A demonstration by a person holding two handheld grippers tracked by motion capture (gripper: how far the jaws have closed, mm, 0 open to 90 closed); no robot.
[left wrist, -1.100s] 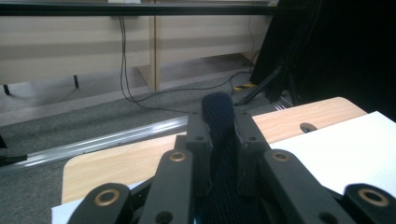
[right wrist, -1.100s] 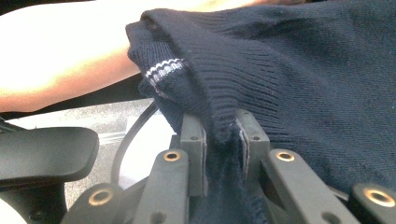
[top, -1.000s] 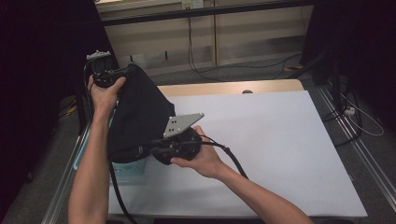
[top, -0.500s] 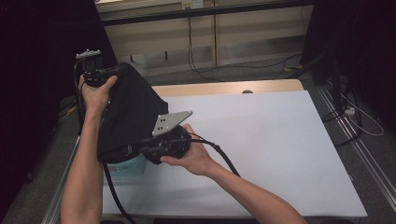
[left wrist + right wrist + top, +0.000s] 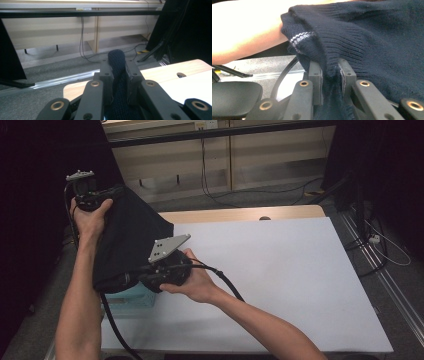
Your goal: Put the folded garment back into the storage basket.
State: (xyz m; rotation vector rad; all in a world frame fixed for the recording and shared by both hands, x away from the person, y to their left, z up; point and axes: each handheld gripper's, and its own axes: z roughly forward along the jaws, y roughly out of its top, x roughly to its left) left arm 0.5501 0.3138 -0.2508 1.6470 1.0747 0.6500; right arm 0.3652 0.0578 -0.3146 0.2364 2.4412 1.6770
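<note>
A dark navy knitted sweater [image 5: 131,239] hangs off the table's left edge, held up between both grippers. My left gripper [image 5: 119,193] is raised at the upper left, shut on a fold of the sweater [image 5: 117,62] that bulges up between its jaws. My right gripper [image 5: 131,277] sits lower, near the table's left edge, shut on the sweater's knit [image 5: 330,67]. A cuff with a thin white stripe [image 5: 300,38] dangles just above the right jaws, next to the person's forearm [image 5: 244,32].
The white table top [image 5: 280,270] spreads out to the right, with a wooden strip [image 5: 240,214] and a cable hole at its far edge. A light teal box [image 5: 131,300] sits under the sweater at the table's left side. Cables lie on the floor beyond.
Both grippers have carried the sweater further left and a little up. The right gripper has moved off toward the table's left edge.
</note>
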